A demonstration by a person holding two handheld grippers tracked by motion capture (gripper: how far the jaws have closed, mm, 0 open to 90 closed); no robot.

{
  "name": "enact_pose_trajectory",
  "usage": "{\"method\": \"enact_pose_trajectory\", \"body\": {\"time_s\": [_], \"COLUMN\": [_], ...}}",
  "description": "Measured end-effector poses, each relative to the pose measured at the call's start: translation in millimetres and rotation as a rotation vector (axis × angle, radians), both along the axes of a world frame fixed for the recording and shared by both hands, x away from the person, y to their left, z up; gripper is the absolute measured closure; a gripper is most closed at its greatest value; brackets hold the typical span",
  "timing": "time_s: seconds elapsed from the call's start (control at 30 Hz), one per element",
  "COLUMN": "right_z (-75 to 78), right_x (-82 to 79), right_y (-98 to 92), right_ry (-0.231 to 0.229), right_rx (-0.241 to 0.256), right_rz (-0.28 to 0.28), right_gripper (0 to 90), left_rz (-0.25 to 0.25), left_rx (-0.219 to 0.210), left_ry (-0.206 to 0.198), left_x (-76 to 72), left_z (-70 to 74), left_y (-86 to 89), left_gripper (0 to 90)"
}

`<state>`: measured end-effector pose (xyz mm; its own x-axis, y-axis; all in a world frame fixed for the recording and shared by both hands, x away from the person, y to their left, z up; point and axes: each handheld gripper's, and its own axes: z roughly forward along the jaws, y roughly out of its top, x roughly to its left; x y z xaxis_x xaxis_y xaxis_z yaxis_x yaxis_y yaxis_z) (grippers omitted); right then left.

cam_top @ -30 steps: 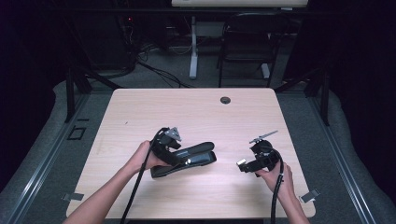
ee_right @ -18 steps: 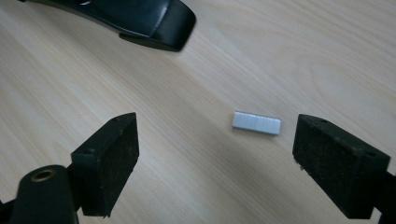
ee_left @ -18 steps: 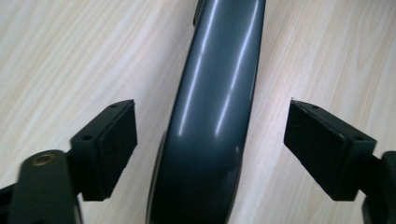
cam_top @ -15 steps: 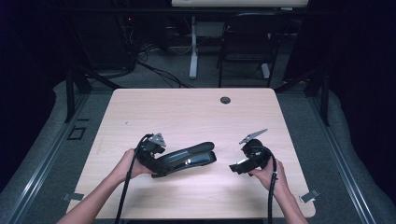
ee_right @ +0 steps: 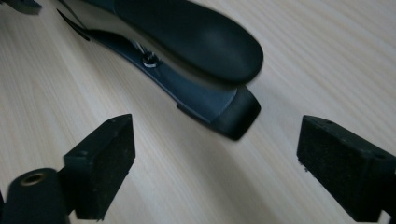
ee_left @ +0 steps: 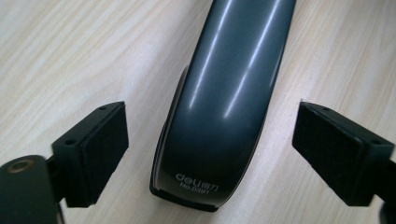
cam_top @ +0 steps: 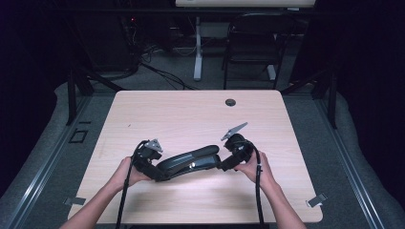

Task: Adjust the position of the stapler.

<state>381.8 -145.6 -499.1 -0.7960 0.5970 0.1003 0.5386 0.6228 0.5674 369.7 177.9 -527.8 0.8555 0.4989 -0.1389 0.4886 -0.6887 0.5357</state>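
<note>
Long black glossy plastic stapler [cam_top: 191,161] lies on the pale wooden counter [cam_top: 191,114] between both grippers. Left gripper [ee_left: 210,140] has its jaws apart on either side of the stapler's rear end. Right gripper [ee_right: 215,158], jaws also apart, sits just beside the front tip.

Table [cam_top: 157,114] — pale wood-grain top with a round dark grommet [cam_top: 230,102] near the far edge. A black stapler [cam_top: 188,161] lies on it, toward the near edge.
</note>
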Motion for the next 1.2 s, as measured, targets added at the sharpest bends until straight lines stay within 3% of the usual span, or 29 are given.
{"method": "enact_pose_trajectory", "body": {"time_s": [0.1, 0.33, 0.6, 1.2], "right_z": [0.9, 5.0, 4.8, 2.9], "right_x": [6.3, 16.7, 20.3, 11.0], "right_y": [10.6, 32.6, 40.0, 22.8], "right_ry": [-0.012, -0.029, -0.036, -0.008], "right_rx": [0.007, -0.041, -0.085, -0.057], "right_rz": [0.011, 0.059, 0.108, 0.082], "right_gripper": [18.7, 28.0, 33.3, 38.7], "left_rz": [-0.016, -0.011, -0.043, -0.115], "left_rx": [0.011, 0.023, 0.056, 0.107], "left_ry": [0.002, -0.041, -0.073, -0.094], "left_x": [-1.2, -4.1, -6.2, 4.3], "left_z": [-1.8, -1.6, -1.6, -1.5], "left_y": [0.3, 1.3, -1.2, -18.4], "left_gripper": [16.4, 39.0, 40.8, 38.8]}}
